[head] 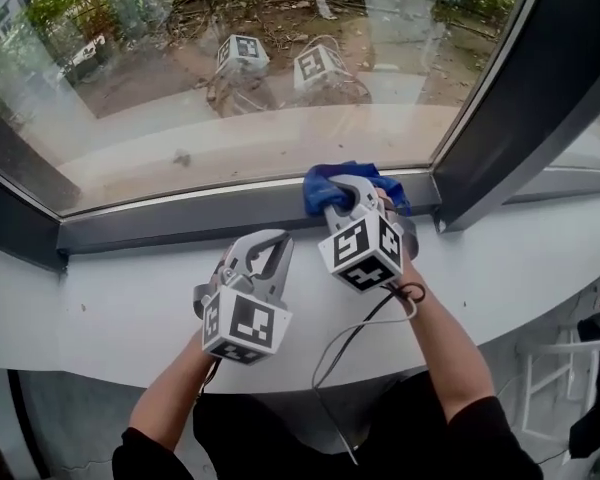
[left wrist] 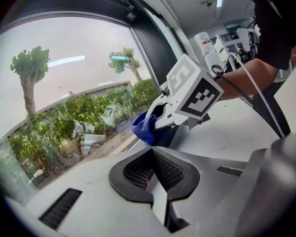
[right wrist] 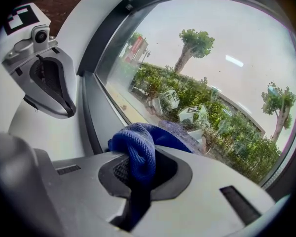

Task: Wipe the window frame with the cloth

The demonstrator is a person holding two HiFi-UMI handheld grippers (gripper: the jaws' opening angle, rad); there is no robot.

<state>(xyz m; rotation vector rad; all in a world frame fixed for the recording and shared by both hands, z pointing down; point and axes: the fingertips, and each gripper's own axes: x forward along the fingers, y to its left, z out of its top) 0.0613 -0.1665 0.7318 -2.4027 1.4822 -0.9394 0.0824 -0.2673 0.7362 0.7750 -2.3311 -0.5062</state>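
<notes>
A blue cloth (head: 323,182) is bunched on the dark grey bottom rail of the window frame (head: 180,220), just left of the slanted dark mullion (head: 520,108). My right gripper (head: 352,192) is shut on the cloth and holds it against the rail. In the right gripper view the cloth (right wrist: 138,149) fills the jaws of the right gripper (right wrist: 139,168) beside the glass. My left gripper (head: 278,240) hovers over the white sill (head: 110,308), a little left of and nearer than the right one, shut with nothing in it. From the left gripper (left wrist: 155,157), the cloth (left wrist: 144,127) shows ahead.
The window glass (head: 230,58) mirrors both marker cubes, with bare ground and shrubs outside. A black cable (head: 355,343) trails from the right gripper over the sill's near edge. A second dark frame post (head: 20,203) stands at the left corner. White furniture (head: 570,368) stands at lower right.
</notes>
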